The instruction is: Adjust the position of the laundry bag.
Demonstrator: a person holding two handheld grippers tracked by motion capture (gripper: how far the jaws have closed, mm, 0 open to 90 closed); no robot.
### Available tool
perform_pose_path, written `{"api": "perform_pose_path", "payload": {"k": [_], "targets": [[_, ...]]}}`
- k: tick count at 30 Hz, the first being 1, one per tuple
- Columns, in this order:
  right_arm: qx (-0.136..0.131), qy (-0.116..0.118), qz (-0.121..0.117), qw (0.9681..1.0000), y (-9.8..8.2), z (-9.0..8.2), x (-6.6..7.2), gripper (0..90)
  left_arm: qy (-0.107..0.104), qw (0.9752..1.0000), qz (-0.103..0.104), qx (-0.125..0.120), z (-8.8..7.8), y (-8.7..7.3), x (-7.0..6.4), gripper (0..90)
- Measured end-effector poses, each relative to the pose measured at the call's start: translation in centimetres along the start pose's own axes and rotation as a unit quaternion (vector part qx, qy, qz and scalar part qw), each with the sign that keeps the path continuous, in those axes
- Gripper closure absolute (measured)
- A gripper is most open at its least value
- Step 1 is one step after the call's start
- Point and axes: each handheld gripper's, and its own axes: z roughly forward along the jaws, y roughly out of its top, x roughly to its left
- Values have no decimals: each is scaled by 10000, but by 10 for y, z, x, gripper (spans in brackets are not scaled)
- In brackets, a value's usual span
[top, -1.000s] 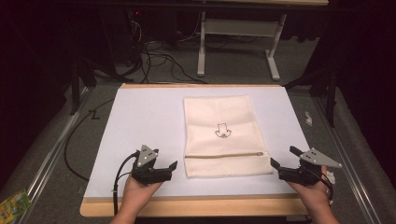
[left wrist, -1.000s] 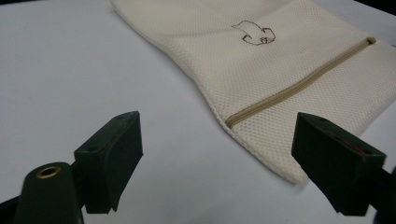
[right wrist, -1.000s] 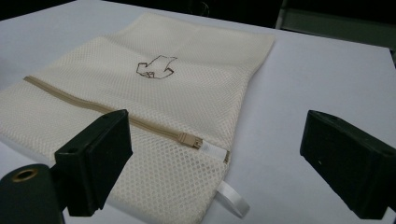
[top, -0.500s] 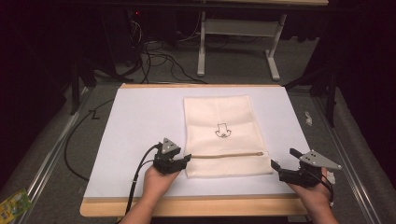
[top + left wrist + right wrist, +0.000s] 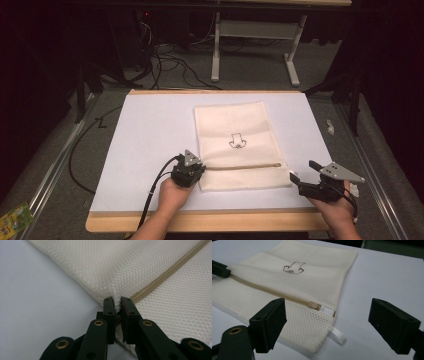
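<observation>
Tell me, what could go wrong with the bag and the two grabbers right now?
The left gripper is pinching just a small bit of the mesh bag at the zipper end, so the thin fabric might slip out or stretch. The right gripper is open and not touching the bag, so if it tugs the zipper pull, the whole bag could slide on the smooth white table.

Left gripper [image 5: 118, 305] has its jaws nearly closed, seemingly pinching; right gripper [image 5: 327, 322] is spread wide, low.
</observation>
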Motion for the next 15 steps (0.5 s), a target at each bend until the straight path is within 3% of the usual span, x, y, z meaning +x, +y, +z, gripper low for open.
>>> {"api": "perform_pose_path", "payload": {"k": [6,13,15], "targets": [[2,1,76,10000,0,-2,-2,156,-67,9999,-94,77,-13,-5,8,834],[41,-33,119,9999,-2,-1,0,156,101,9992,256,275,-46,-19,13,829],[69,6,109,9999,-2,0,2,156,119,9989,415,195,-57,-26,15,828]]}}
